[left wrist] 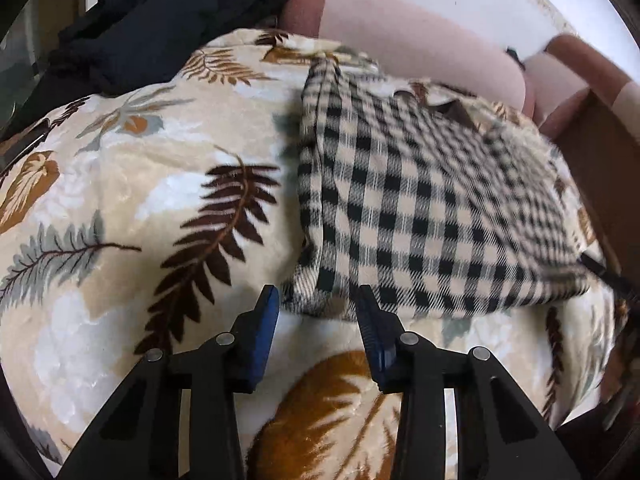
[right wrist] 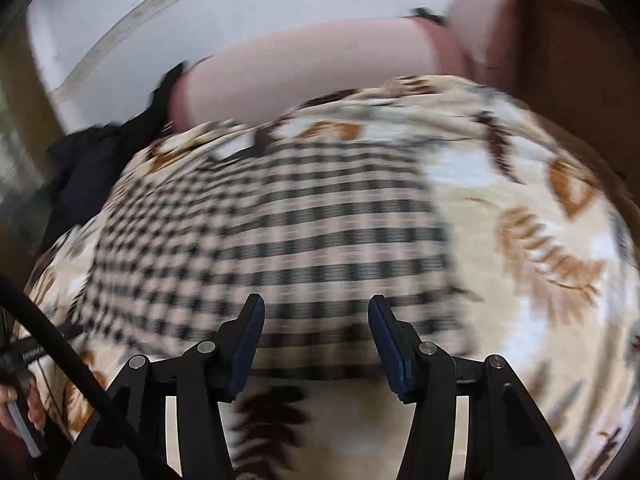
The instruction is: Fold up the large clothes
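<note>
A folded checked garment (right wrist: 280, 232) is seen, blurred, laid flat on a leaf-print blanket (right wrist: 520, 208), w/ the right gripper (right wrist: 316, 312) held over its near edge, fingers (right wrist: 250, 332) spread apart, nothing gripped.

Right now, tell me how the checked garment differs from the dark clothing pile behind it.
The checked garment is cream with black checks; the dark clothing pile is plain black. The checked garment lies flat with fairly straight edges, while the dark clothing pile is bunched and crumpled. The checked garment sits just ahead of the open left tool; the dark clothing pile lies at the far edge. Both rest on the leaf-print blanket.
</note>
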`<control>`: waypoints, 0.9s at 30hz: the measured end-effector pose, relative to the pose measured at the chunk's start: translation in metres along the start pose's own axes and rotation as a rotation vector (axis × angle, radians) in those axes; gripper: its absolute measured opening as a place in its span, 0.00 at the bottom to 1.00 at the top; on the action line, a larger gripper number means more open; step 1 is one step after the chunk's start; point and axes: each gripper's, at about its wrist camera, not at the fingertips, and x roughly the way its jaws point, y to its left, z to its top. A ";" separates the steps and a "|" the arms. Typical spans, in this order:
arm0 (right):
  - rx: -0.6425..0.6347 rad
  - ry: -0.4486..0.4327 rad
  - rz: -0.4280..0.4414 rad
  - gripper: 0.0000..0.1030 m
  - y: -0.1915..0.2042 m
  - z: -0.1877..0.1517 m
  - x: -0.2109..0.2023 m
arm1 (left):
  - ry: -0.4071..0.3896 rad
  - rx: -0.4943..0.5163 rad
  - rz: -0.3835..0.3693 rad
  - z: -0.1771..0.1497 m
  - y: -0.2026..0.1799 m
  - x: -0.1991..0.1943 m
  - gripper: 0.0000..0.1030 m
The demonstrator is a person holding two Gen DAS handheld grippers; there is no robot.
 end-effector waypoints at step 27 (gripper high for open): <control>-0.236 0.168 0.304 0.66 0.173 0.006 0.136 | 0.057 -0.077 -0.133 0.000 0.026 0.024 0.09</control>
